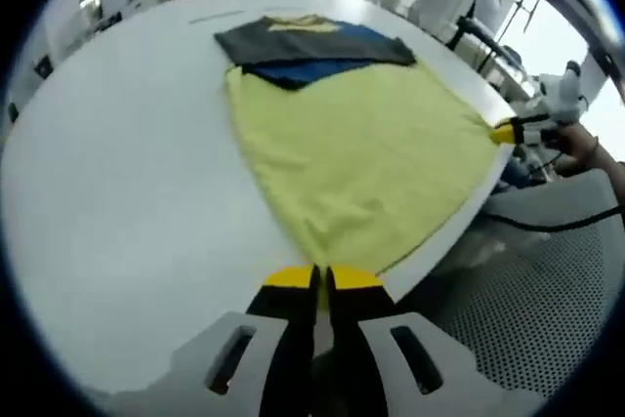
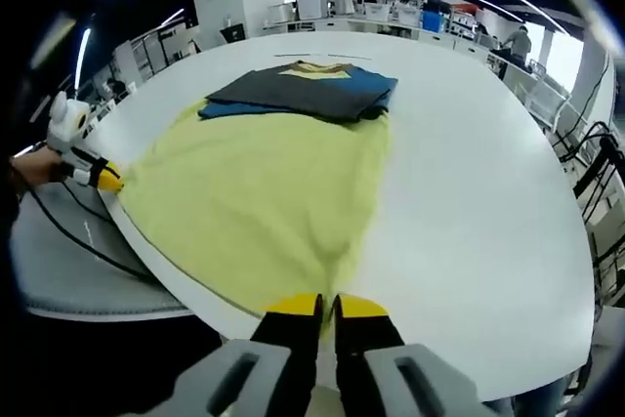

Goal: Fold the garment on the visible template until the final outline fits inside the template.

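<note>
While the yellow garment (image 1: 361, 158) lies spread on the white table (image 1: 127, 192), each of its two near corners is pinched at the table's near edge. On the left, the left tongs (image 1: 321, 278) are pressed together on one corner, their yellow tips shut tight with the cloth running away from them; in the right gripper view those same tongs (image 2: 105, 178) sit at the far left edge of the table, holding that corner. On the right, the right tongs (image 2: 325, 308) are likewise closed on the other near corner, and they show in the left gripper view as a small yellow tip (image 1: 505, 131) at the cloth's right point. At the far end the garment's upper part is dark, grey and blue (image 2: 312, 90), lying flat and seemingly already doubled over. No separate template outline can be made out. To my eye the step in hand is the grip before a fold: both corners look ready to be lifted together and carried forward over the cloth, kept level and taut so the hem lands square.
</note>
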